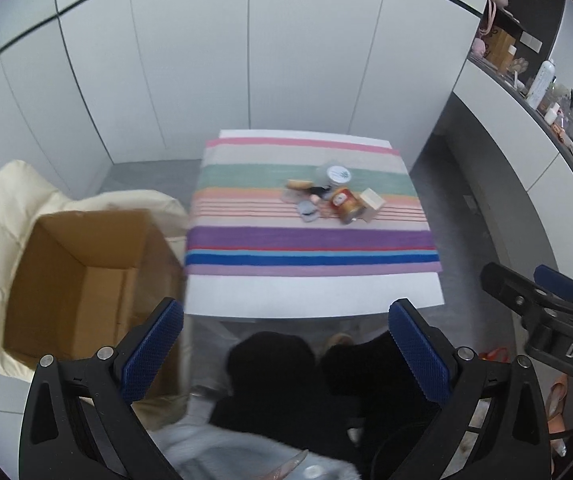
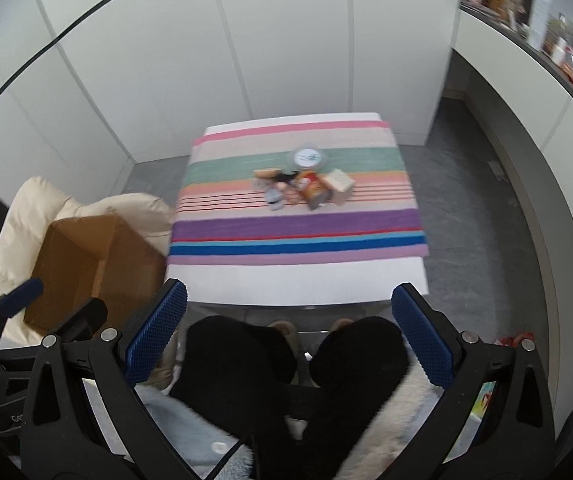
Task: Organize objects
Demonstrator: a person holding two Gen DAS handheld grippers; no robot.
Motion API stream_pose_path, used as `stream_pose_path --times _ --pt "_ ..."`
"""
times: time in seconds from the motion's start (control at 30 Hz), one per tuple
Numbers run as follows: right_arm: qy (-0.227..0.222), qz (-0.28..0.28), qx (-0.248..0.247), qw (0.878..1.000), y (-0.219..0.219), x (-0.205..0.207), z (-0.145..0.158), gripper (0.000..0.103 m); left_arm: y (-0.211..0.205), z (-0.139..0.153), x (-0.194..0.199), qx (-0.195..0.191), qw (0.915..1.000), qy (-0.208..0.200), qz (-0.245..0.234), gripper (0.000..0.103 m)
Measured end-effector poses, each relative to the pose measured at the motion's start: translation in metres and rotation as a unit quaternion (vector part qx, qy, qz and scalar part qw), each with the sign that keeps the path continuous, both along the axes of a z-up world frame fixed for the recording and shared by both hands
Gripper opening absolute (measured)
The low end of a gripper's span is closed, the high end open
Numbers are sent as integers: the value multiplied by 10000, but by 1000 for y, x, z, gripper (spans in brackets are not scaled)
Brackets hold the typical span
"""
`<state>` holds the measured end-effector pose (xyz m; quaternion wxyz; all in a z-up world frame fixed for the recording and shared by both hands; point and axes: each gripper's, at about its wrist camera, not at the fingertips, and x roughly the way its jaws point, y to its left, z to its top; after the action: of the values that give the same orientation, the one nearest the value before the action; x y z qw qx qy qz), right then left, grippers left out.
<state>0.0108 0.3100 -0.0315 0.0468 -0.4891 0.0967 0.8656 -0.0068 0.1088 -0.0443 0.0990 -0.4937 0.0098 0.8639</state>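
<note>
Cardboard comes first on the far left: an open brown box [image 1: 86, 280] sits tilted on a cream padded cushion [image 1: 6, 208], just beside the left edge of the surface [image 1: 314, 292]. That surface is white and carries a striped cloth [image 1: 310, 240] with bands of pink, green, orange, purple and blue. Near the middle of the cloth, slightly right, lies a small cluster of things touching or nearly touching one another: a bun-like item [image 1: 298, 184] at the left, a grey piece [image 1: 306, 213] in front of it, a clear tub [image 1: 334, 174] with a white round lid behind, an orange can [image 1: 344, 204] on its side, and a pale wooden block [image 1: 371, 202] at the right end. Both grippers are held well back from the cluster, above the person's dark-clothed knees [image 1: 326, 368]. The left gripper [image 1: 286, 348] has its blue-padded jaws spread wide with nothing between them; the right gripper [image 2: 288, 330] is likewise spread wide and holds nothing. Each shows at the edge of the other's view. Far right, a curved white counter [image 1: 526, 128] carries bottles and small clutter, too blurred to tell apart.
</note>
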Motion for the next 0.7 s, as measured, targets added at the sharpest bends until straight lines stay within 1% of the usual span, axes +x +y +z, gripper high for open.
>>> stream_pose_path --times 0.13,0.27,0.37,0.43,0.5,0.7 --pt "15 -121 -189 9997 37 5 -13 103 14 -8 -6 231 9997 -10 40 103" --pt "-91 -289 -442 9986 68 6 -31 103 30 -15 -13 167 9999 3 -16 103" --pt "-123 -389 -576 9975 87 5 -38 103 41 -20 -17 262 9996 -5 -50 103" --pt "-46 -499 -544 9973 98 5 -38 103 48 -21 -20 394 9992 9 -75 103" --pt "34 -588 -416 9974 105 4 -38 103 53 -23 -25 410 9991 62 -86 103" --pt "89 -699 -324 9970 118 -3 -48 103 66 -38 -41 178 9996 130 -167 102"
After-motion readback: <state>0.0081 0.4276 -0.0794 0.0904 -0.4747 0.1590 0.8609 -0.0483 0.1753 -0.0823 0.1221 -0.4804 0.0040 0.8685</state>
